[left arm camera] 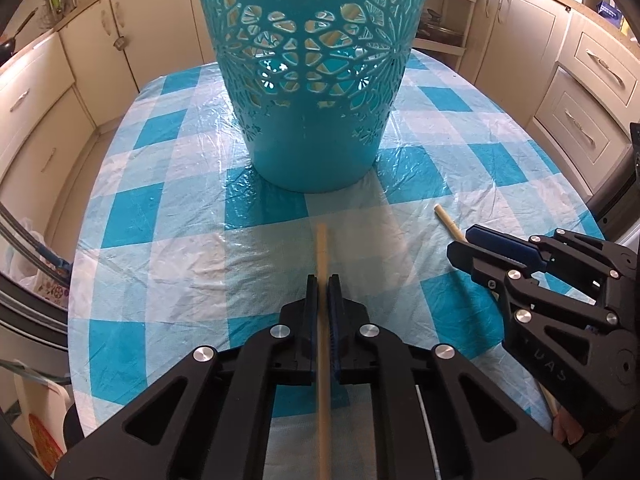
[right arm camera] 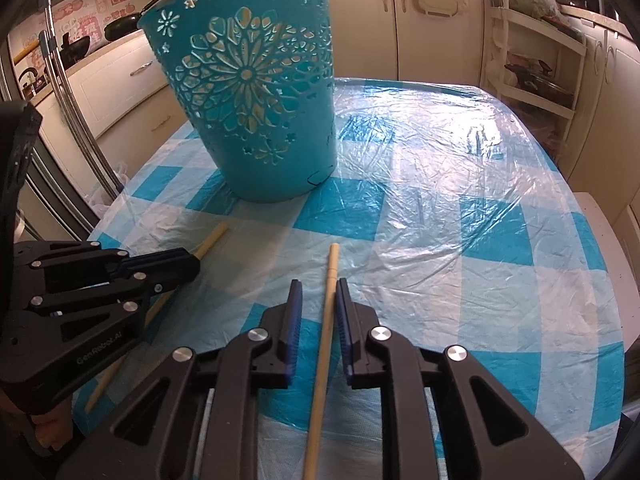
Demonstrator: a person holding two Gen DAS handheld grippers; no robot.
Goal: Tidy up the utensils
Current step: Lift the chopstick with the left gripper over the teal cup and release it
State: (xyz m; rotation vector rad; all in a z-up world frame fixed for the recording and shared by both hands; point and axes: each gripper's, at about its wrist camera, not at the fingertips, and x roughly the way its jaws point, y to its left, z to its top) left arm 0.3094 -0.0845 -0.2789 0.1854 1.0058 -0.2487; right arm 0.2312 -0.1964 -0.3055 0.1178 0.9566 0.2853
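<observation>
On the checked tablecloth (right arm camera: 440, 184) | left gripper (left arm camera: 322, 280) clamps chopstick (left arm camera: 322, 248) | right gripper (right arm camera: 318, 284) parted around second chopstick (right arm camera: 330, 280) | label "GenRobot.AI"

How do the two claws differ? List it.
The left claw is shut on the left chopstick; the right claw stands open, the right chopstick loose between its pads. The left claw points straight at the teal basket; the right claw points to that basket's right. Both are black with blue pads.
</observation>
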